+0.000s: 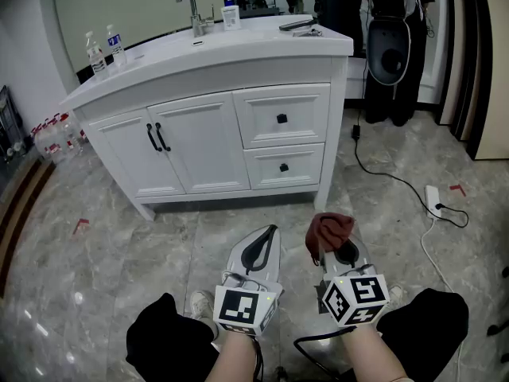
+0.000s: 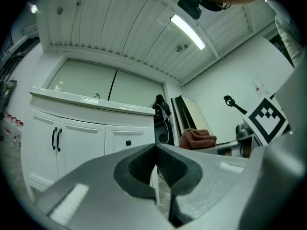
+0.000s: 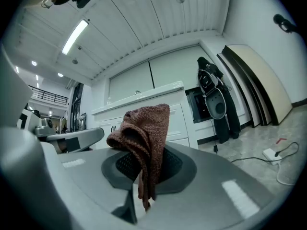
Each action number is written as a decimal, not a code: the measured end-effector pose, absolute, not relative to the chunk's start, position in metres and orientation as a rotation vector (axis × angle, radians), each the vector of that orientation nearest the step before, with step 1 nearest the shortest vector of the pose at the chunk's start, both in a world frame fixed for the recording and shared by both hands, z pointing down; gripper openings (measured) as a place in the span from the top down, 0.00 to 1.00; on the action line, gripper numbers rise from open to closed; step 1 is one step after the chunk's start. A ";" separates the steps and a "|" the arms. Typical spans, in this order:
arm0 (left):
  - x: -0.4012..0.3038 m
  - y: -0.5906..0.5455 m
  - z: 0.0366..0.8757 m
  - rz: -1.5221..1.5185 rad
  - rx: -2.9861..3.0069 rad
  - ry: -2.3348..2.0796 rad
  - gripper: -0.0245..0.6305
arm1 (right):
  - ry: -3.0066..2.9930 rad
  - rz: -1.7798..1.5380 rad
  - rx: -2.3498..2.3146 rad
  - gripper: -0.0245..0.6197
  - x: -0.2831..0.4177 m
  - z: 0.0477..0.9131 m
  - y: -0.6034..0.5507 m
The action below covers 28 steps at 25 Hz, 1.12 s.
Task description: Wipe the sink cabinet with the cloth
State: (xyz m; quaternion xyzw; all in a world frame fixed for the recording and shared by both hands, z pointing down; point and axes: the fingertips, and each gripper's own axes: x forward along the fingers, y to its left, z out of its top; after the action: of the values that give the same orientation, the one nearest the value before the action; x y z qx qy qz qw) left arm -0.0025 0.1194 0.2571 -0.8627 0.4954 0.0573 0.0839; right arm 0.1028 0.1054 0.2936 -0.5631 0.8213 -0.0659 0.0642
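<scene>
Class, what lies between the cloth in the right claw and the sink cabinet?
Only bare grey floor, between cloth and sink cabinet, as the head view shows.

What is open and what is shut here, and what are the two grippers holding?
left gripper: fingers shut, empty.
right gripper: fingers shut on the cloth.
cloth: bunched up, sticking out past the fingers.
cabinet doors: both closed.
drawers: both closed.
water bottles: standing upright.
</scene>
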 end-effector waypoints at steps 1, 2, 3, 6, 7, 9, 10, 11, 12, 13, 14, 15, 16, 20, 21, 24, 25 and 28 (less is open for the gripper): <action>-0.003 0.119 0.258 0.168 -2.575 1.480 0.96 | 2.469 -0.203 -1.701 0.84 0.104 0.294 0.105; -0.003 0.119 0.260 0.165 -2.576 1.483 0.96 | 2.461 -0.207 -1.703 0.84 0.105 0.294 0.105; -0.003 0.118 0.261 0.163 -2.577 1.485 0.96 | 2.454 -0.210 -1.703 0.84 0.106 0.295 0.104; -0.005 0.112 0.263 0.162 -2.578 1.494 0.96 | 2.436 -0.227 -1.677 0.84 0.107 0.296 0.099; -0.006 0.109 0.264 0.159 -2.579 1.498 0.96 | 2.429 -0.240 -1.658 0.84 0.107 0.295 0.096; -0.007 0.100 0.266 0.158 -2.582 1.505 0.96 | 2.424 -0.267 -1.630 0.84 0.105 0.296 0.089; -0.007 0.096 0.269 0.156 -2.584 1.507 0.96 | 2.425 -0.277 -1.626 0.84 0.104 0.297 0.084; -0.007 0.090 0.272 0.154 -2.587 1.510 0.96 | 2.425 -0.284 -1.629 0.84 0.103 0.300 0.078; -0.007 0.084 0.276 0.151 -2.591 1.514 0.96 | 2.423 -0.291 -1.638 0.84 0.102 0.304 0.071; -0.008 0.076 0.281 0.146 -2.597 1.517 0.96 | 2.419 -0.302 -1.647 0.84 0.101 0.309 0.064; -0.008 0.069 0.285 0.138 -2.602 1.521 0.96 | 2.414 -0.318 -1.654 0.84 0.100 0.314 0.056; -0.009 0.061 0.289 0.130 -2.607 1.526 0.96 | 2.411 -0.338 -1.658 0.84 0.099 0.319 0.048; -0.010 0.053 0.292 0.125 -2.610 1.532 0.96 | 2.410 -0.359 -1.659 0.84 0.098 0.324 0.040; -0.017 0.021 0.294 0.131 -2.607 1.555 0.96 | 2.430 -0.391 -1.663 0.84 0.091 0.333 0.007; -0.020 0.014 0.292 0.133 -2.602 1.560 0.96 | 2.437 -0.392 -1.656 0.84 0.088 0.333 -0.002; -0.030 -0.008 0.287 0.116 -2.579 1.571 0.96 | 2.464 -0.372 -1.626 0.84 0.077 0.327 -0.027; -0.034 -0.016 0.286 0.105 -2.570 1.574 0.96 | 2.471 -0.365 -1.620 0.84 0.075 0.325 -0.036; -0.045 -0.040 0.284 0.086 -2.559 1.589 0.96 | 2.465 -0.388 -1.597 0.84 0.067 0.321 -0.065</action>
State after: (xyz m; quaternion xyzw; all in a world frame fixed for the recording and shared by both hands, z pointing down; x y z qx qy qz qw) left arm -0.0446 -0.0400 0.2836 -0.8475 0.5262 0.0286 0.0637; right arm 0.0671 -0.0646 0.3215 -0.5370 0.8286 -0.1304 0.0894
